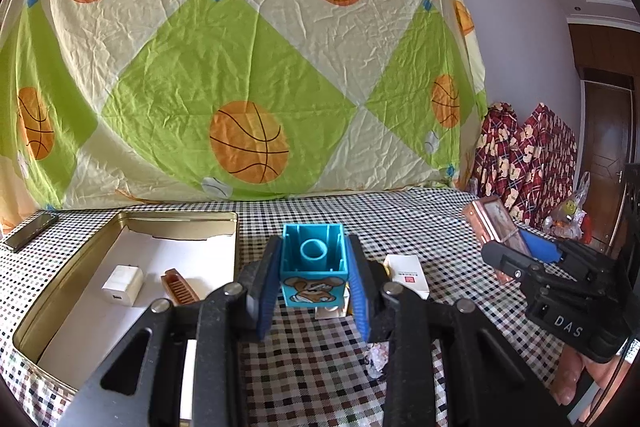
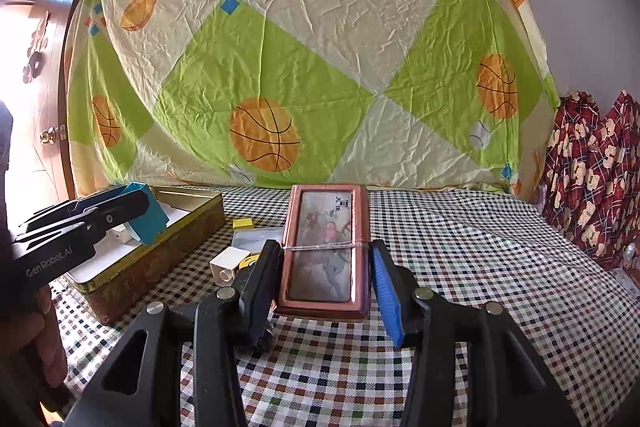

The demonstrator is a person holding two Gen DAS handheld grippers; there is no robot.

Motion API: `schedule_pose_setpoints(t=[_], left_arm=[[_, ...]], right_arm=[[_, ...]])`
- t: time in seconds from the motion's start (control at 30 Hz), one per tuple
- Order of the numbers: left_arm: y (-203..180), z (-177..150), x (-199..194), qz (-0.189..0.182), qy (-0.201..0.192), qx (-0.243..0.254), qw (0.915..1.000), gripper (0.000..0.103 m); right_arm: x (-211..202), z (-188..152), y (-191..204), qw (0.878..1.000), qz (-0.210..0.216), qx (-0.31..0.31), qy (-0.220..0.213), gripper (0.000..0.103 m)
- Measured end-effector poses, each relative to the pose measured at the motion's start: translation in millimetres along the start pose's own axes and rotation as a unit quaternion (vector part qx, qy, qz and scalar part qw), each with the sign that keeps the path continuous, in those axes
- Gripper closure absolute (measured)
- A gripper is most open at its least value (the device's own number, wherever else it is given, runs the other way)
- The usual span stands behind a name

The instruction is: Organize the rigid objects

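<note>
Left gripper [image 1: 314, 281] is clamped on a blue block [image 1: 313, 269], held above the cloth beside the gold tin [image 1: 72, 279]. Right gripper [image 2: 326, 281] pinches a copper box [image 2: 325, 247]. Each should go over the tin, clear of the charger [image 1: 122, 285], and be lowered before release.

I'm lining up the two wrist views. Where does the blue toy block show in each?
Left wrist: blue toy block at centre, clamped between the left gripper fingers.
Right wrist: blue toy block at far left, over the gold tin.
Shared landmark: the gold tin.
</note>
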State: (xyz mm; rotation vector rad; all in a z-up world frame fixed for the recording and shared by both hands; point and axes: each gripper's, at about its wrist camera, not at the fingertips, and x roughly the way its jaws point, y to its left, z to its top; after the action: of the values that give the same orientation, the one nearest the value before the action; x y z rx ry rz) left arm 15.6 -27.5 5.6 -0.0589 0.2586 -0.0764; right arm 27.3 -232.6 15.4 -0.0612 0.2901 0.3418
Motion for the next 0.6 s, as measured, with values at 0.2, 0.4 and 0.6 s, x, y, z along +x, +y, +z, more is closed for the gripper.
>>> schedule_pose_setpoints(t=[0.2,0.4,0.6], left_arm=[[1,0,-5,0.005,-0.013,-0.002,0.9999,0.073],[0,0,-12,0.014,-0.031,0.0,0.9994,0.073],[4,1,-17,0.021,-0.043,-0.009,0.9988,0.073]], right_arm=[[-4,-1,1,1.0,0.001,0.001,-0.01,0.055],[-9,-2,6,1.0,-0.004,-0.008,-0.025,0.055],[-15,-2,10,0.999,-0.001,-0.012,-0.039,0.055]])
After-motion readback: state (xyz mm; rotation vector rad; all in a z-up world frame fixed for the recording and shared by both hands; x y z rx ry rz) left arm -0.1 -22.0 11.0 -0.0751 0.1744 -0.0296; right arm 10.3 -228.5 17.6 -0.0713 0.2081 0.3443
